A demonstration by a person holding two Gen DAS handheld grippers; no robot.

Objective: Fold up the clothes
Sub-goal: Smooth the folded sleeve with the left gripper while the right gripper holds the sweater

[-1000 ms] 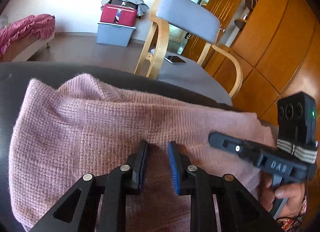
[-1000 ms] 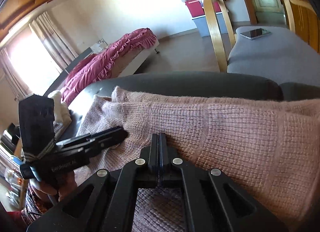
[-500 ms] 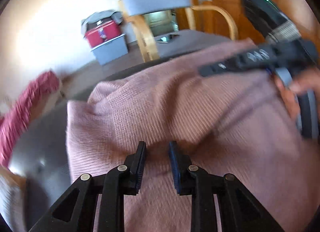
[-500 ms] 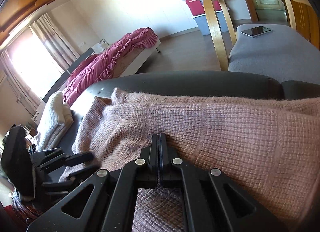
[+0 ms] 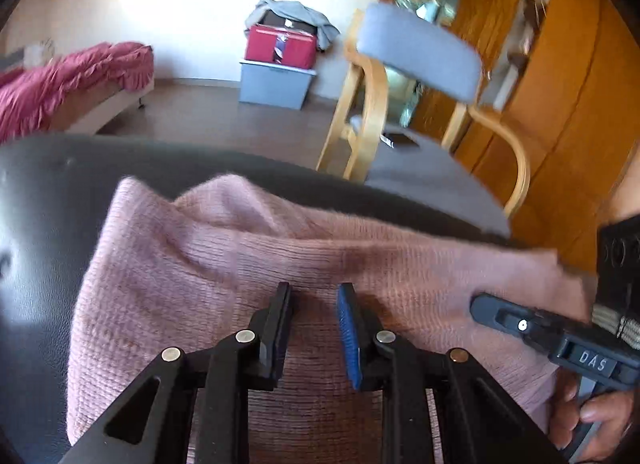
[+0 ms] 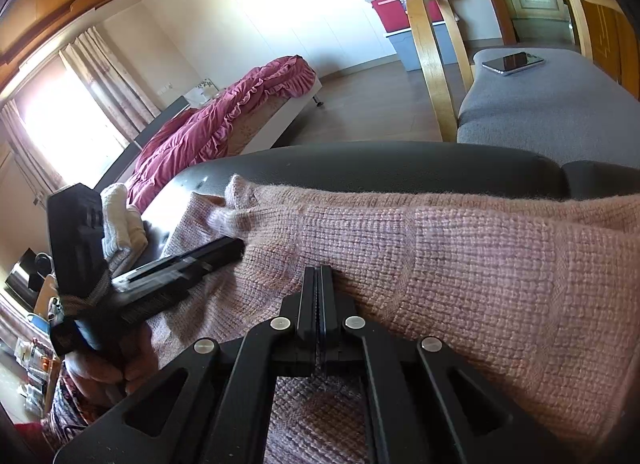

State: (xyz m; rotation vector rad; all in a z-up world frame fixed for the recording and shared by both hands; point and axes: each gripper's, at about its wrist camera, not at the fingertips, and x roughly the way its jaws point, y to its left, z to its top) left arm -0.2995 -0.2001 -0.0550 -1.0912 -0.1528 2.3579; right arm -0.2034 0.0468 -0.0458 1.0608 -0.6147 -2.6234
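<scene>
A pink knit sweater (image 5: 200, 284) lies folded across a dark leather surface (image 5: 40, 224). My left gripper (image 5: 314, 292) stands open just above the sweater, its pads apart and gripping nothing. In the right wrist view the same gripper (image 6: 236, 250) reaches in from the left, lying on the sweater (image 6: 480, 264). My right gripper (image 6: 319, 270) has its pads nearly together, the jaws just opening, with the tips against a fold. I see no cloth pinched between them. From the left wrist view, the right gripper (image 5: 476, 304) rests on the sweater's right part, held by a hand.
A wooden armchair with grey cushions (image 5: 420, 52) stands right behind the leather surface (image 6: 400, 164), a phone (image 6: 512, 62) on its seat. A folded white cloth (image 6: 120, 220) lies at the left. Farther off are a bed with a red cover (image 6: 224, 124), stacked boxes (image 5: 276, 64) and wood cabinets (image 5: 560, 104).
The left gripper swung away to the left and tilted half a second ago, then came back over the sweater near its earlier spot. The right gripper stayed where it was.
</scene>
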